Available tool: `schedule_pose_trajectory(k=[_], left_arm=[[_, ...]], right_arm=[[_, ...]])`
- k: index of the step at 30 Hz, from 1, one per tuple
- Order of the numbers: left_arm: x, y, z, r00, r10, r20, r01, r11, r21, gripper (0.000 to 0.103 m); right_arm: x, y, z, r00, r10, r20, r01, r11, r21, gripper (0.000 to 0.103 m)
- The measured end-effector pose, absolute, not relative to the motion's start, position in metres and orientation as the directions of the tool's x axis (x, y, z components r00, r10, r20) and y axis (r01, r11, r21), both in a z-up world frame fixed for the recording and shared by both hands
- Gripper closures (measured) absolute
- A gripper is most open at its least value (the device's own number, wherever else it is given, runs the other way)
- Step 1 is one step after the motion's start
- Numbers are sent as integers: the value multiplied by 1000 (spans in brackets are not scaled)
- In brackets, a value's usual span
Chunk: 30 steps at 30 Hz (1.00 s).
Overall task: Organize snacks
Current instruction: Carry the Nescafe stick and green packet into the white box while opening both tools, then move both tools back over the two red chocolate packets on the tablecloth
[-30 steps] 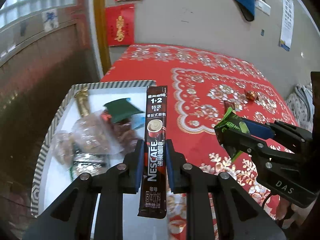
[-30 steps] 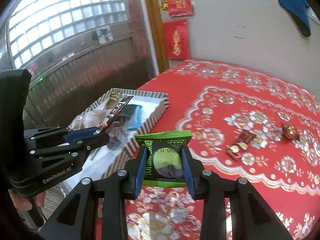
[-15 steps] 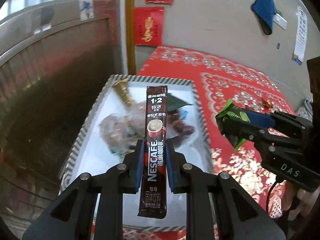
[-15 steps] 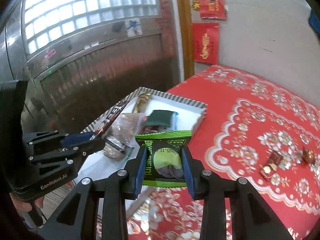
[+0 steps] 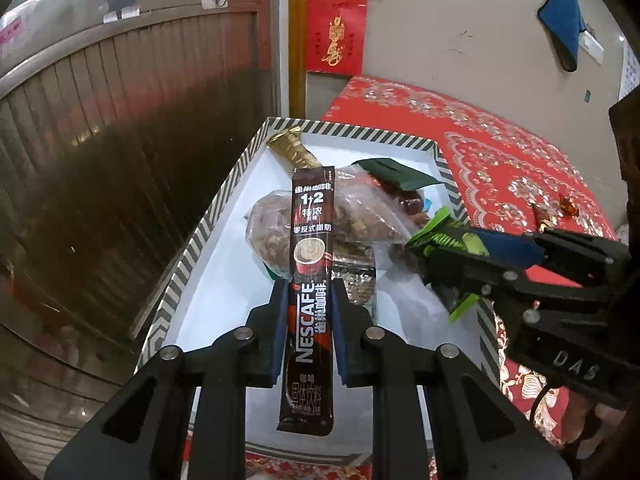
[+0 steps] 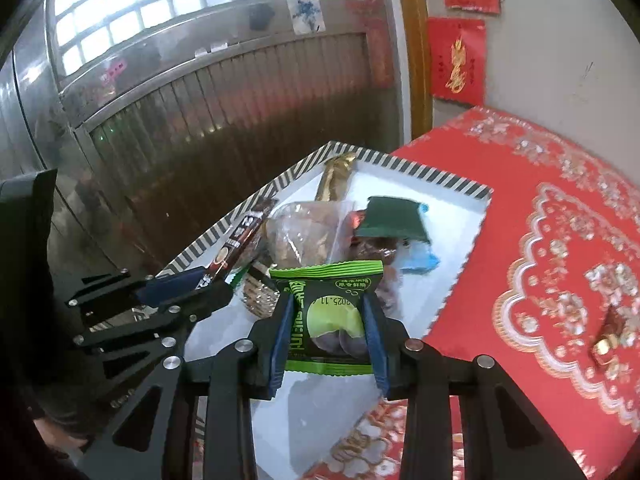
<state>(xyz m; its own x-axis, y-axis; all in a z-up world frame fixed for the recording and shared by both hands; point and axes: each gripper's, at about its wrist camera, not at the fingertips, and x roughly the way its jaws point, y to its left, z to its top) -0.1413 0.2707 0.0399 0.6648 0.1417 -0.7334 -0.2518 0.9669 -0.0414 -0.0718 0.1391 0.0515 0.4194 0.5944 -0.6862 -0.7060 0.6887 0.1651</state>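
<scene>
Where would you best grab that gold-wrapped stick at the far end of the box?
Probably the gold stick's far twisted end, coming from above: that end lies bare near the striped box's far wall, while its near end disappears under the clear snack bag.

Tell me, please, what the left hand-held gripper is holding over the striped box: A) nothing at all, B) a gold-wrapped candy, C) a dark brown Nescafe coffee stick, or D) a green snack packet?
C: in the left wrist view the left hand-held gripper is shut on the Nescafe coffee stick, above the striped box; the green snack packet sits in the right hand-held gripper.
</scene>
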Motion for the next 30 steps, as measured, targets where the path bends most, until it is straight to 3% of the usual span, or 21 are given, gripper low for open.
schedule_pose_trajectory(k=[12,13,16,24,30], left_arm=[[-135,273,25,649,159,-744,-277,960,-37,84],[-135,274,25,647,157,-747,-283,958,-43,80],[-135,278,26,636,168,-753,-307,951,-46,43],[-142,270,45,678,227,-699,-318,948,-1,39],[-132,249,56,695,199,-691,-277,961,-2,38]], right_arm=[[-74,151,25,370,585,-722,-708,681,189,65],[-74,151,25,362,594,-719,-707,677,203,65],[-72,147,28,348,614,-708,-701,672,239,63],[-78,128,49,387,641,-663,-687,680,256,59],[-80,105,60,453,613,-647,-659,719,220,53]])
